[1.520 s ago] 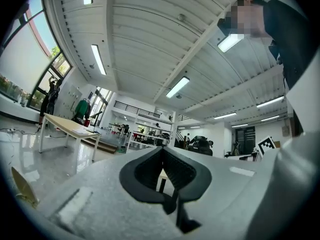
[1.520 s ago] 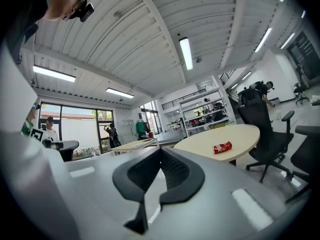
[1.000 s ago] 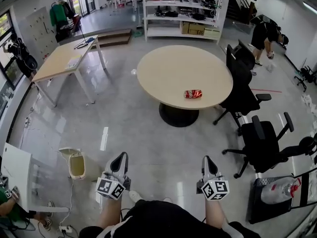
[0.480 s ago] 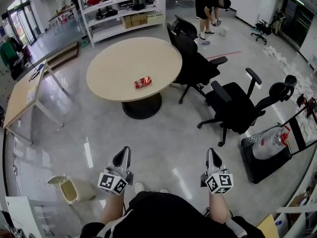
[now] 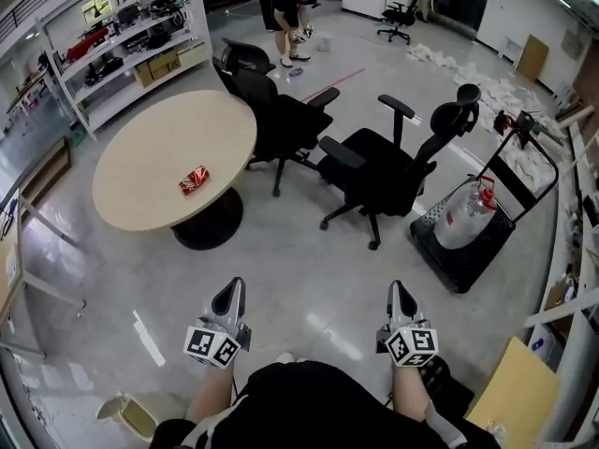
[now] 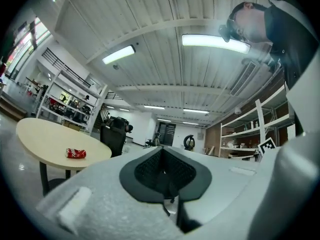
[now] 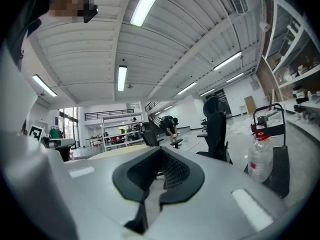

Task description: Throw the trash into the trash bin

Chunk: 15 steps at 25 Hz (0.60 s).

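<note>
Small beige open-top plastic trash bin (image 5: 131,417) sat on the floor at far left, near me. Crushed red drink can (image 5: 194,180) lay on the round pale wooden table (image 5: 140,171), well apart from both grippers. Left gripper (image 5: 229,296) was clenched on nothing; right gripper (image 5: 401,297) was pinched together too, empty. My guess: the approach was the step, so face the table, spread one gripper's jaws before reaching, and take the can across its narrow side.
</note>
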Available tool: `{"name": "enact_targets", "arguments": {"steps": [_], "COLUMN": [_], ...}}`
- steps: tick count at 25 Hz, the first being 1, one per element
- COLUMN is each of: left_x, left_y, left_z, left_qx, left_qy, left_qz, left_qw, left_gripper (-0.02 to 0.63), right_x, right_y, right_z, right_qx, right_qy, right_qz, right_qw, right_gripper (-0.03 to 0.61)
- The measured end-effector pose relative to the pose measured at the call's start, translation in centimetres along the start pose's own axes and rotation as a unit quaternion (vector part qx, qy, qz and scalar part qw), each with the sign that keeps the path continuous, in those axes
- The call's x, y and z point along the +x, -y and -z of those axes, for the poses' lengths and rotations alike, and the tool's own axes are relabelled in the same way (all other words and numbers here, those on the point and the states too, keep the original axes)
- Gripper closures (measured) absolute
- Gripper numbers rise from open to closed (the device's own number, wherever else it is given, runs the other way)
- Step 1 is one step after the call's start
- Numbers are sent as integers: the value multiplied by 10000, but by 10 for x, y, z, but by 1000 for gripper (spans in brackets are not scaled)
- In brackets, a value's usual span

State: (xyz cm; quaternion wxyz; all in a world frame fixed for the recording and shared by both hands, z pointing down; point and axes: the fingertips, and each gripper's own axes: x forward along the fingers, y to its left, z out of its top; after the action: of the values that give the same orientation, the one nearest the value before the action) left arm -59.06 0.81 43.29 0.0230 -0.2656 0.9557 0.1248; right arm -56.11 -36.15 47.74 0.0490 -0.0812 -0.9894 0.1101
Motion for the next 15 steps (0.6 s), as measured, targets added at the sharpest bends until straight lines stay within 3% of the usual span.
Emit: {"name": "enact_targets", "arguments": {"steps": [8, 15], "left_x": [49, 77], "left_y": [16, 45], "left_z": [5, 26], "left_qx": [-67, -339], "left_qy": [-266, -557], "left_qz": [966, 1845], "left_qw": [9949, 9807], "left_gripper": [612, 612], "right_x": [-33, -89], "right_y": [8, 18], "right_z": [-10, -9], "right_qx": [-3, -66], "right_qy": [245, 378], "right_qz": [853, 1841], "right_qw": [9961, 9822], "right_gripper": [574, 574]}}
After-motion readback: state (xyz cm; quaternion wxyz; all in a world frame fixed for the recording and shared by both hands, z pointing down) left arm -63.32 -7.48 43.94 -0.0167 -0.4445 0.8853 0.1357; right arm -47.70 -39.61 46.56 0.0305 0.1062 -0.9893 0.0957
